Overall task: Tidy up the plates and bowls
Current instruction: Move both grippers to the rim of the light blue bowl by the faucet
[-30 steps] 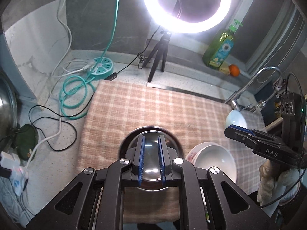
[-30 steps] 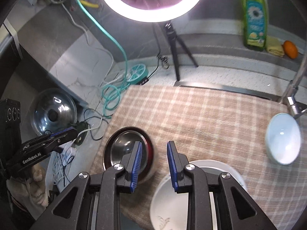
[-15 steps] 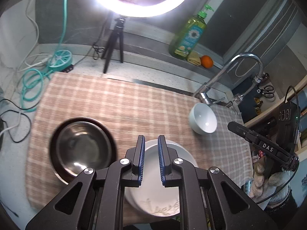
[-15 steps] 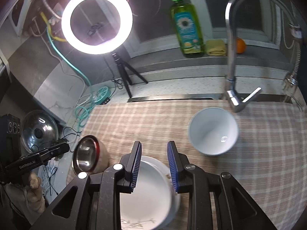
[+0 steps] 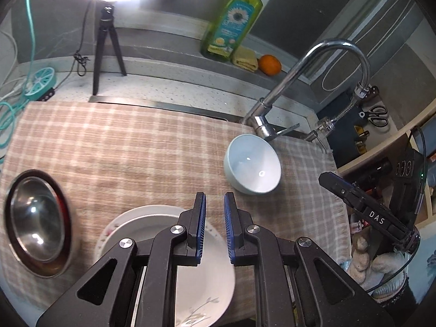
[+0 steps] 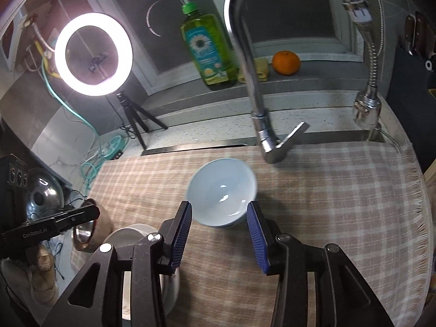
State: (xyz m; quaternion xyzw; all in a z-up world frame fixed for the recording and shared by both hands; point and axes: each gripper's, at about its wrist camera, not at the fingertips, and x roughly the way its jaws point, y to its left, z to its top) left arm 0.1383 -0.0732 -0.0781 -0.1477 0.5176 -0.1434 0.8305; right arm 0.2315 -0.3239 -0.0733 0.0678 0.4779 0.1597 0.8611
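Note:
A pale blue bowl [image 5: 252,163] stands on the checked cloth [image 5: 122,141] near the tap; in the right wrist view the bowl [image 6: 222,190] lies just beyond my right gripper [image 6: 219,212], which is open wide with a finger on each side of its near rim. A white plate [image 5: 152,223] lies at the cloth's front, partly under my left gripper [image 5: 214,204], whose jaws stand slightly apart and empty. A steel bowl [image 5: 35,218] sits on the left. The plate [image 6: 130,231] and steel bowl [image 6: 84,234] show at lower left of the right wrist view.
A chrome tap [image 6: 256,87] arches over the cloth behind the bowl. A dish soap bottle [image 6: 208,46], a sponge and an orange [image 6: 286,62] sit on the ledge. A ring light [image 6: 94,54] on a tripod and cables stand at the left.
Both grippers have swung right, from the steel bowl and plate toward the pale blue bowl. My right gripper has opened wide around the bowl's near rim. The left jaws have parted slightly.

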